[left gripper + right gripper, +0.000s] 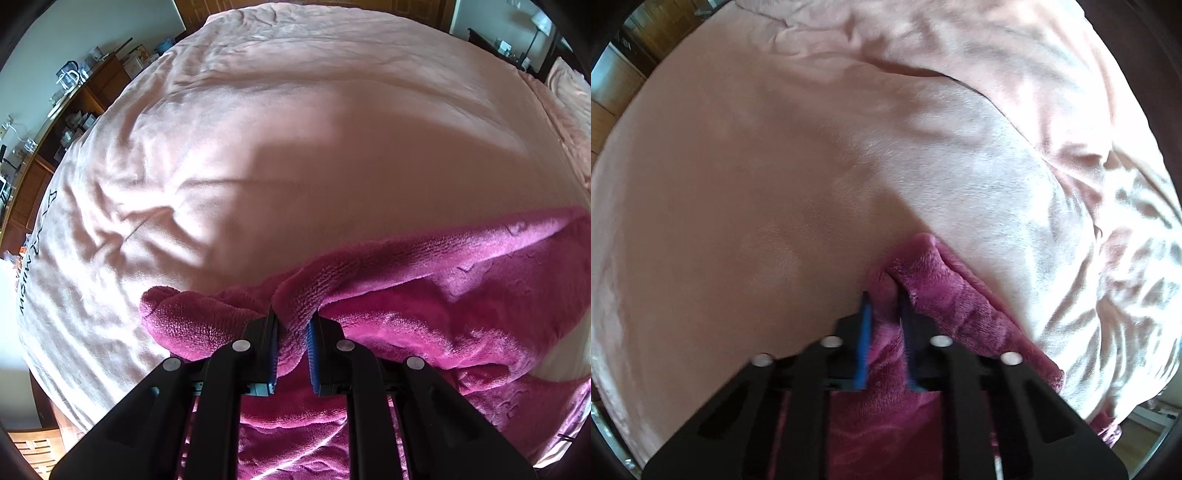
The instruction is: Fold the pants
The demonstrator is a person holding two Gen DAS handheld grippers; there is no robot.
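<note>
On the bed, the magenta fleece pants [424, 295] lie partly spread, with the left gripper [291, 325] pinching a bunched edge and the right gripper [884, 306] clamped on another fold [923, 280], probably so both ends lift together for folding. The pale pink blanket [277, 147] beneath is wrinkled; wooden shelves [74, 103] and a lamp [541, 26] line the room.

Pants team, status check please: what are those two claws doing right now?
Left gripper shut on pants. Right gripper shut on pants too. Fleece bunched, lying on pink blanket. Nothing in the way.
</note>
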